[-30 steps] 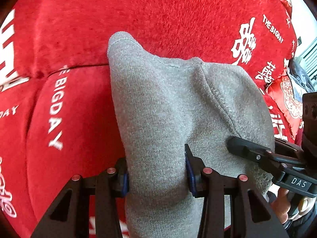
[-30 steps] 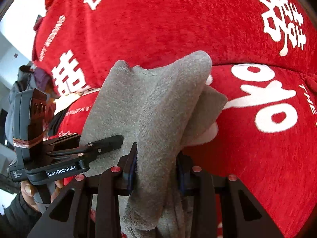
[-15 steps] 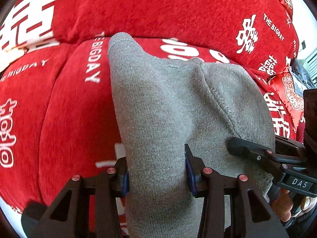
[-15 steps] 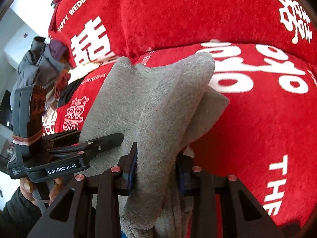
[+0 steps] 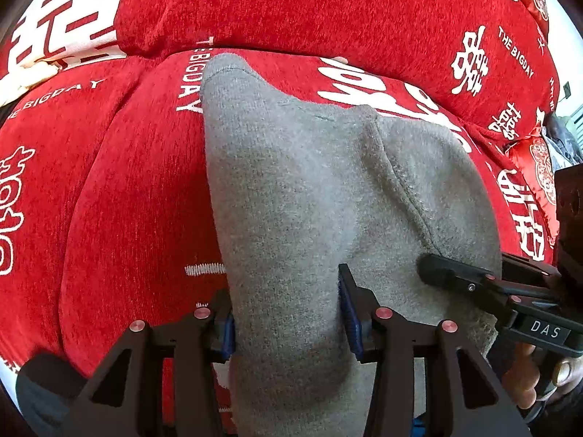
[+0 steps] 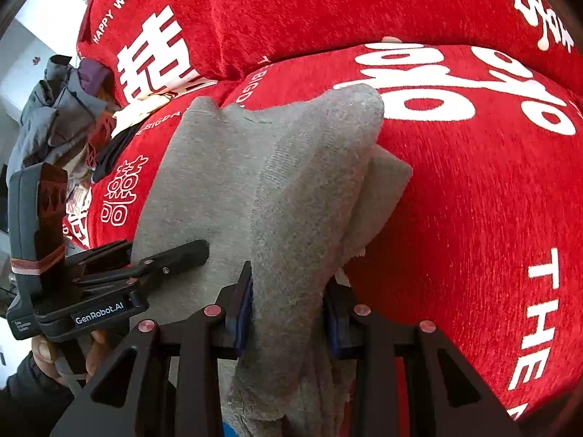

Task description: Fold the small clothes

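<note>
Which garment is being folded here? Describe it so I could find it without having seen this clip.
Start from the red sofa cover with white lettering that fills both wrist views. In front of it hangs a grey knit garment, pinched by the left tongs and the right tongs. It is the only plain grey piece against the red; the other clothes lie heaped at the far end.

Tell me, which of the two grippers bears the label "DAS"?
The right gripper: its side reads "DAS", while the left gripper reads "GenRobot.AI". Both clamp the grey garment.
</note>
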